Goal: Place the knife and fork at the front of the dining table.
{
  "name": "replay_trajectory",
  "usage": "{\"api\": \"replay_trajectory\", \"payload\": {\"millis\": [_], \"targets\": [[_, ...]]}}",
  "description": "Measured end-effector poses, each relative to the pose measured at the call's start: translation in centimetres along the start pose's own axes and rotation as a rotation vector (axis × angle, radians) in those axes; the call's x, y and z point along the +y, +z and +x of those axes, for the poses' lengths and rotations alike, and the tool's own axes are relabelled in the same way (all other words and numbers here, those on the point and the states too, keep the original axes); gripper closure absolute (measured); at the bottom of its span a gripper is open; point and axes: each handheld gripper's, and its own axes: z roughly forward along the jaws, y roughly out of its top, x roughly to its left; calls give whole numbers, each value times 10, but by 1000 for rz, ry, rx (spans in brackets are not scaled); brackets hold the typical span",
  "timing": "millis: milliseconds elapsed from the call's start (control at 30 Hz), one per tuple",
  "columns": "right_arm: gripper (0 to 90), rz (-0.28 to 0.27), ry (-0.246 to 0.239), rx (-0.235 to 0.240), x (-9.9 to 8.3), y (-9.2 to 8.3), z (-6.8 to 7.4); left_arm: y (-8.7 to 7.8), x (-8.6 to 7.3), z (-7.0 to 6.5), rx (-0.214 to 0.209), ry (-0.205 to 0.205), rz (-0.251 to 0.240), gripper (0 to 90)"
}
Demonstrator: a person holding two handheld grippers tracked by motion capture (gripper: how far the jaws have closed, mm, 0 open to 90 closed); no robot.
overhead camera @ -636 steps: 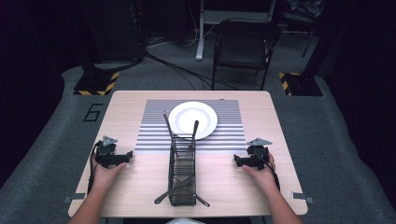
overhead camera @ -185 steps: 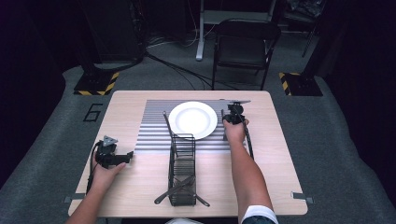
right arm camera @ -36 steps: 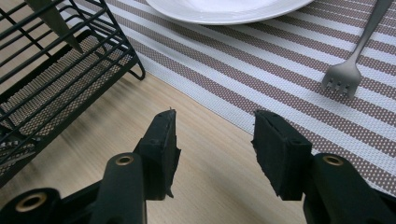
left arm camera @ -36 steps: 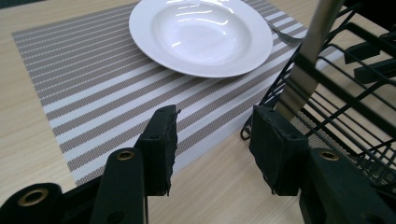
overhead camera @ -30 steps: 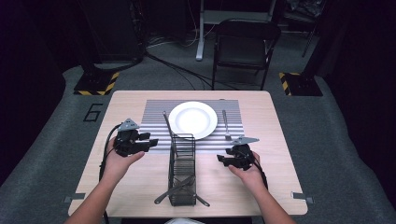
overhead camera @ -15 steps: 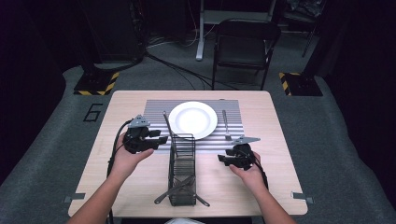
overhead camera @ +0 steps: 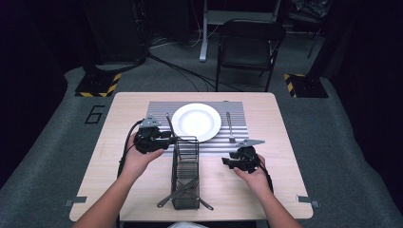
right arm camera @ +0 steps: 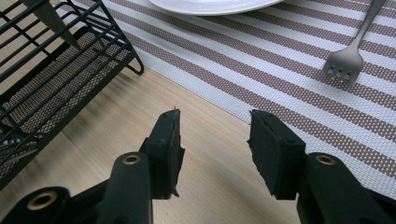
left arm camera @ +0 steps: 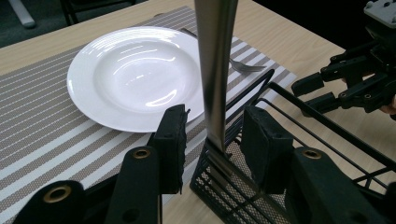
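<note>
A black wire basket (overhead camera: 185,176) lies lengthwise on the table's near middle, with a few utensils (overhead camera: 183,192) lying in its near end. A steel utensil handle (overhead camera: 170,126) (left arm camera: 215,70) leans up out of the basket's far end. My left gripper (overhead camera: 173,138) (left arm camera: 212,128) is open, its jaws on either side of this handle with a gap on both sides. A white plate (overhead camera: 196,121) (left arm camera: 135,74) sits on the striped placemat (overhead camera: 159,114). A fork (overhead camera: 229,126) (right arm camera: 350,60) lies right of the plate. My right gripper (overhead camera: 225,163) (right arm camera: 215,135) hangs open and empty right of the basket.
The basket's wire rim (right arm camera: 46,93) lies to the left of my right gripper. A black folding chair (overhead camera: 249,47) stands beyond the table's far edge. Bare wood (overhead camera: 275,190) stretches along the table's right side.
My left gripper has moved right and forward to the basket's far end, and its jaws now flank the upright handle. The right gripper has barely shifted.
</note>
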Motion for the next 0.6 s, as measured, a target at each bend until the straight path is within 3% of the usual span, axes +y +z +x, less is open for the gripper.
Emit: {"api": "replay_trajectory", "payload": {"millis": [367,533,600], "targets": [[532,3,0,-2,0,0,-2,10,0,-2,-16,-10,-14,684],[532,4,4,-5,-1,0,-4,11,-2,-2,4,-17,-20,737],[532,6,11,-4,-1,1,-3,11,-3,-2,13,-1,-21,744]]}}
